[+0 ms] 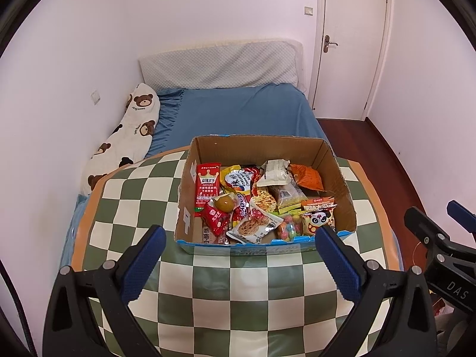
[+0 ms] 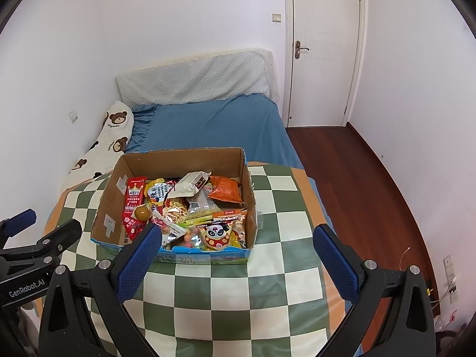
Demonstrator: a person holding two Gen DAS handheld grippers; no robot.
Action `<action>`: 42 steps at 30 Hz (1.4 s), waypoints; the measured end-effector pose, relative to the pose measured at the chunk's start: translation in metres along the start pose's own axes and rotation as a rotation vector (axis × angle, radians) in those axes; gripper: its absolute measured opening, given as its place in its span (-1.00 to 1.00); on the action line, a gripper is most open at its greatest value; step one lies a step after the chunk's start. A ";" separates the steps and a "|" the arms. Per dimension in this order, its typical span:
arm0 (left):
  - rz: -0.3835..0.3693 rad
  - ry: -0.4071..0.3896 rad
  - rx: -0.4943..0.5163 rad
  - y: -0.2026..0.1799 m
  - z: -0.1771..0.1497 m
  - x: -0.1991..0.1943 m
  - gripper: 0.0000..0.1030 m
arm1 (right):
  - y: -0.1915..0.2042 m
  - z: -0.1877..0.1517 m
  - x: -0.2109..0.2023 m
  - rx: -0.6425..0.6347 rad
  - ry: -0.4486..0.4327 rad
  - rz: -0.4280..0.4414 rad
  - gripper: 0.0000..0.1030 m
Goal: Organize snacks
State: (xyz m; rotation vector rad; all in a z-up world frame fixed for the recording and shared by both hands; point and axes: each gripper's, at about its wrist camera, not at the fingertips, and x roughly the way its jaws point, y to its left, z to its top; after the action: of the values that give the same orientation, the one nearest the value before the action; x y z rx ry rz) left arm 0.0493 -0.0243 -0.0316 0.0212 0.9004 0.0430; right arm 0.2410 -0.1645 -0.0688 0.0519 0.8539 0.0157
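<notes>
An open cardboard box (image 1: pixel 267 144) stands on a green and cream checked cloth (image 1: pixel 238 291). It holds several snack packets: a red crown packet (image 1: pixel 207 186), an orange bag (image 1: pixel 306 177), a panda packet (image 1: pixel 318 218) and a white cookie packet (image 1: pixel 253 227). The box also shows in the right wrist view (image 2: pixel 184 157), with the panda packet (image 2: pixel 218 235) at its near edge. My left gripper (image 1: pixel 239 263) is open and empty, just short of the box. My right gripper (image 2: pixel 236 263) is open and empty, also short of the box.
A bed with a blue sheet (image 1: pixel 238 110) and a bear-print pillow (image 1: pixel 125 139) lies behind the table. A white door (image 2: pixel 324 47) and wooden floor (image 2: pixel 372 184) are to the right. The right gripper shows at the right edge of the left wrist view (image 1: pixel 440 244).
</notes>
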 end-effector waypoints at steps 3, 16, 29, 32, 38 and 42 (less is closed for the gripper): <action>-0.001 0.001 -0.001 0.000 0.000 0.000 0.99 | -0.001 0.000 0.000 -0.001 0.001 -0.003 1.00; 0.001 -0.002 -0.001 0.000 0.002 -0.002 0.99 | -0.001 0.004 -0.007 -0.006 -0.004 0.001 1.00; 0.018 -0.011 -0.002 -0.001 0.004 -0.005 1.00 | 0.001 0.006 -0.010 -0.009 -0.010 0.010 1.00; 0.025 -0.012 -0.004 -0.001 0.004 -0.006 1.00 | 0.003 0.006 -0.011 -0.013 -0.007 0.013 1.00; 0.029 -0.015 -0.009 0.000 0.004 -0.009 0.99 | 0.002 0.005 -0.011 -0.011 -0.001 0.016 1.00; 0.030 -0.017 -0.009 0.000 0.003 -0.011 1.00 | 0.000 0.005 -0.012 -0.008 -0.006 0.014 1.00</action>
State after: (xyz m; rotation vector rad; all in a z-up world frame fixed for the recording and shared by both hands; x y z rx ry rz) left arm 0.0453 -0.0249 -0.0208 0.0262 0.8831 0.0747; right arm 0.2372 -0.1649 -0.0564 0.0501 0.8475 0.0325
